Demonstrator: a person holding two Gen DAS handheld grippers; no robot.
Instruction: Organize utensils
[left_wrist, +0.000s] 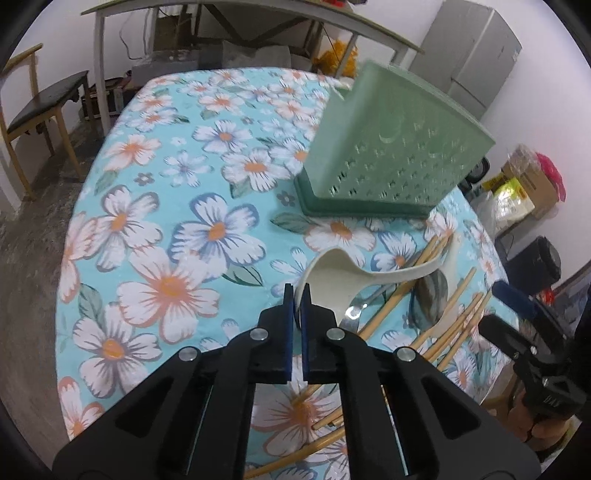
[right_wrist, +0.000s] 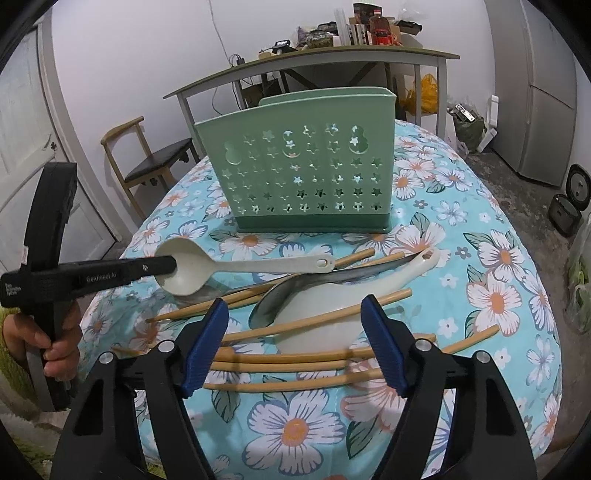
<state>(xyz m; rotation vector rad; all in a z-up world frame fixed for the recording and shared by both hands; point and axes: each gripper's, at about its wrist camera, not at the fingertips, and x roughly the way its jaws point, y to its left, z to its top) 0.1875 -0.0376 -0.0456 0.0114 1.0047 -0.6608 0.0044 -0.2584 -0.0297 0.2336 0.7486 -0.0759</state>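
My left gripper is shut on the rim of a cream plastic spoon's bowl; in the right wrist view the left gripper reaches into that cream spoon from the left. The spoon's handle points right, over the pile. A green star-punched utensil holder stands upright behind it. My right gripper is open above several bamboo chopsticks, a metal spoon and a white ladle spoon; nothing is pressed between its pads. One of its blue pads shows at the right of the left wrist view.
Everything lies on a round table under a blue floral cloth. A hand holds the left gripper's handle at the left edge. Beyond the table stand a wooden chair, a cluttered side table, a grey fridge and bags.
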